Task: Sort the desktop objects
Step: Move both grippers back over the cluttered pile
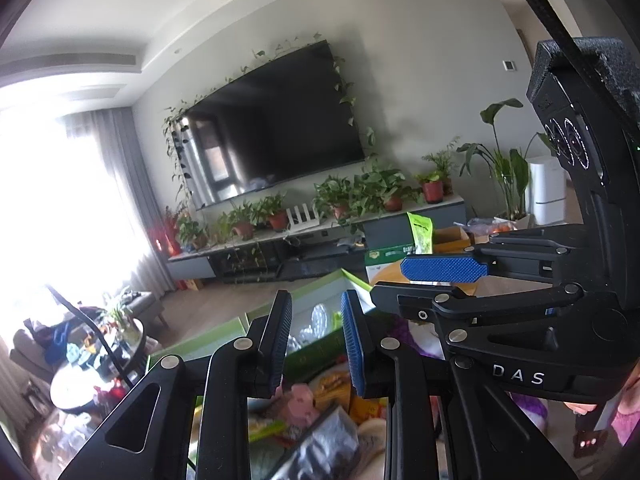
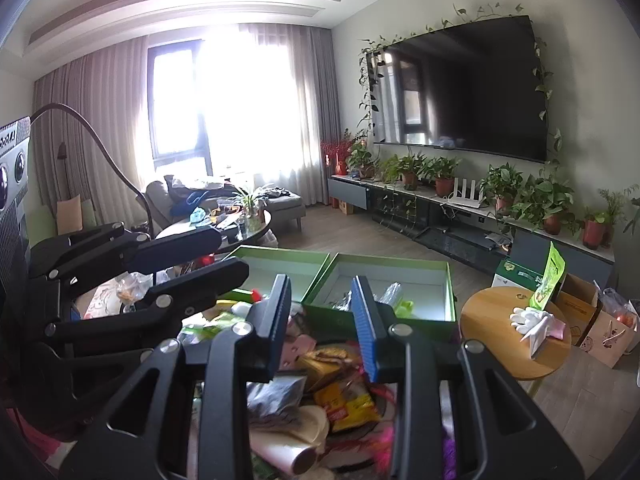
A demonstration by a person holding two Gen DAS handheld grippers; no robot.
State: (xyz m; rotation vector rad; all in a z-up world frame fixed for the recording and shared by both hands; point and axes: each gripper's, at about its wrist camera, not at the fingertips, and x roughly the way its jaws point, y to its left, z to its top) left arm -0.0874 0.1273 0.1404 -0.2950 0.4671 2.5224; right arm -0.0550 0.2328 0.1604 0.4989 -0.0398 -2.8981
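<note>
Living-room surroundings: a large black wall-mounted television (image 2: 460,84) framed by trailing vines, a long low media cabinet (image 2: 440,204) carrying potted green plants, and a bright curtained window (image 2: 224,104).

Left hand-held gripper (image 1: 316,344): blue-padded fingers stand apart with nothing between them. Right hand-held gripper (image 2: 322,324): fingers likewise apart, and no object is clamped. Both units are raised above the clutter and each appears in the other's view at the side.

Task items: a mixed heap of desktop objects (image 2: 320,392) lies on the worktop directly below both units. It includes a yellow snack packet (image 2: 346,402), a dark grey foil pouch (image 2: 276,398), a pink pig-shaped figure (image 1: 302,400) and a cream paper roll (image 2: 288,454).

Beyond the heap sit two open green cardboard box trays with white interiors (image 2: 380,280), side by side. The right tray holds clear plastic wrappers and a small lime-green item; the gripper fingers partly block it.

A round wooden side table (image 2: 508,332) stands right of the trays, carrying a white glove and folded paper.
</note>
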